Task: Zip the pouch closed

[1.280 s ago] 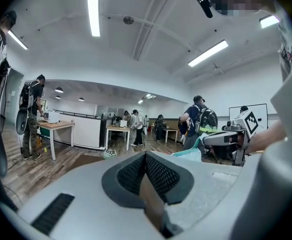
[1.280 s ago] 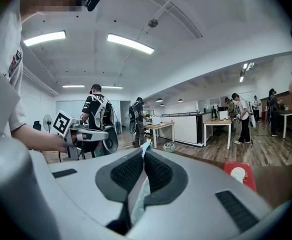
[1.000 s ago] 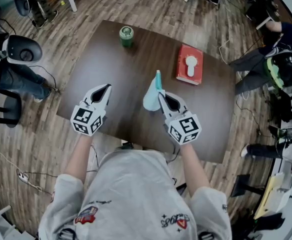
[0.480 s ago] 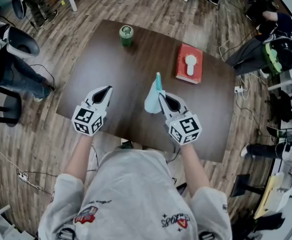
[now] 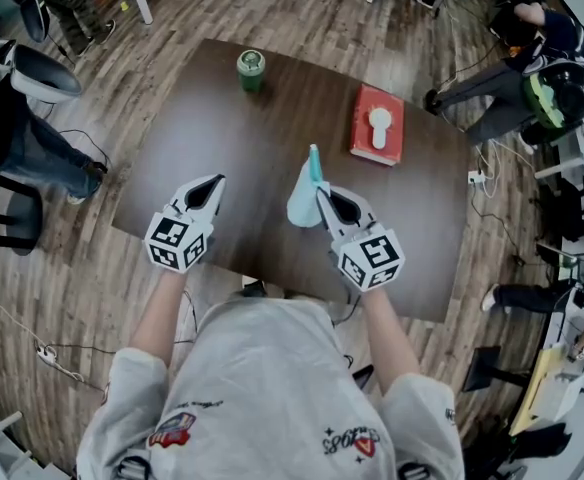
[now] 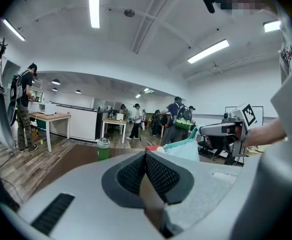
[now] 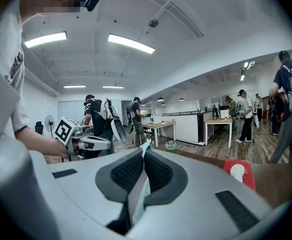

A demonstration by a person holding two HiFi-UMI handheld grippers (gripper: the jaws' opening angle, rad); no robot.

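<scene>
A pale blue pouch (image 5: pixel 303 192) with a teal zip edge hangs upright above the dark table (image 5: pixel 222 138). My right gripper (image 5: pixel 321 190) is shut on its near lower corner. In the right gripper view the pouch fabric (image 7: pixel 139 190) runs pinched between the closed jaws, and its tip pokes up past them. My left gripper (image 5: pixel 217 179) hovers to the left of the pouch, apart from it, shut with nothing between its jaws. In the left gripper view (image 6: pixel 145 156) the pouch (image 6: pixel 186 149) shows ahead to the right, with the right gripper (image 6: pixel 226 129) beyond it.
A green can (image 5: pixel 251 69) stands near the table's far edge. A red box (image 5: pixel 378 126) with a white piece on top lies at the far right. People and office chairs surround the table on the wood floor.
</scene>
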